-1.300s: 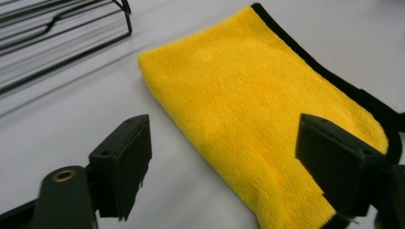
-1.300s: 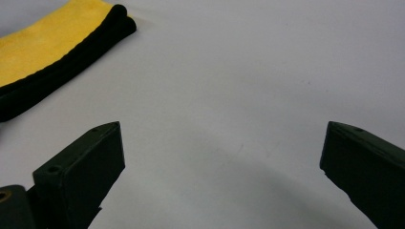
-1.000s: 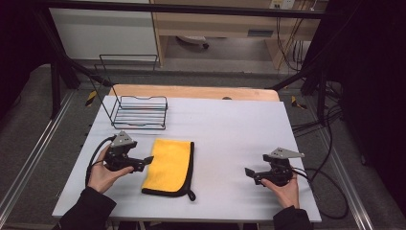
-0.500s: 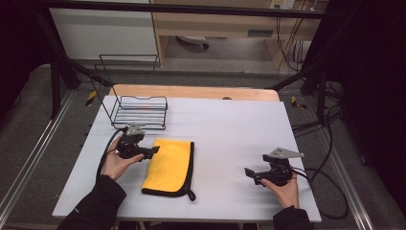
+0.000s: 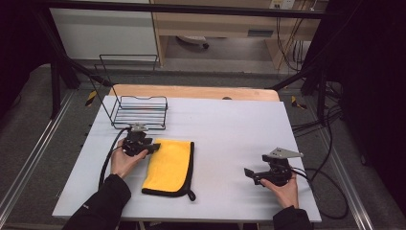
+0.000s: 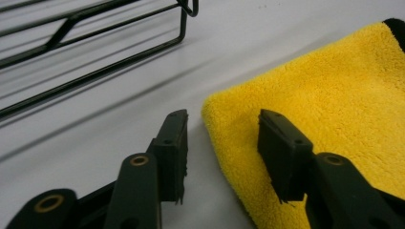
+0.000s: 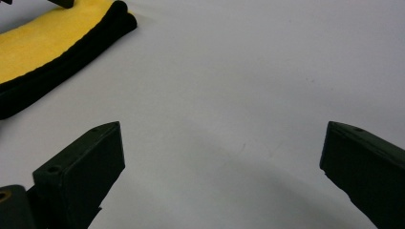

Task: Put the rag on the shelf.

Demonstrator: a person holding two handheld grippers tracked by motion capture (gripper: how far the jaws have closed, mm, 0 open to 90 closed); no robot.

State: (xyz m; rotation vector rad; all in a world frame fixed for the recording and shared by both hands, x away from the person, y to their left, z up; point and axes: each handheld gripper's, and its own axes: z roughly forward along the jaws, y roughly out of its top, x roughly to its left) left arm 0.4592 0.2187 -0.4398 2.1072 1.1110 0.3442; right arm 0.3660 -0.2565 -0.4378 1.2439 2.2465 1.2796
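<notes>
The left gripper (image 6: 222, 138) was held low over the table (image 5: 230, 129) with its jaws spread, and the near corner of the yellow cloth (image 6: 329, 109) was seen between them (one jaw over bare table, the other over the pile). A wire basket (image 6: 95, 52) was seen beyond the jaws. The right gripper (image 7: 222, 157) was held with its jaws wide apart over bare table, well clear of the cloth's black edge.

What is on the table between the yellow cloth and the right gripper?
Nothing. In the high view the table is bare between the cloth and the right gripper.
</notes>
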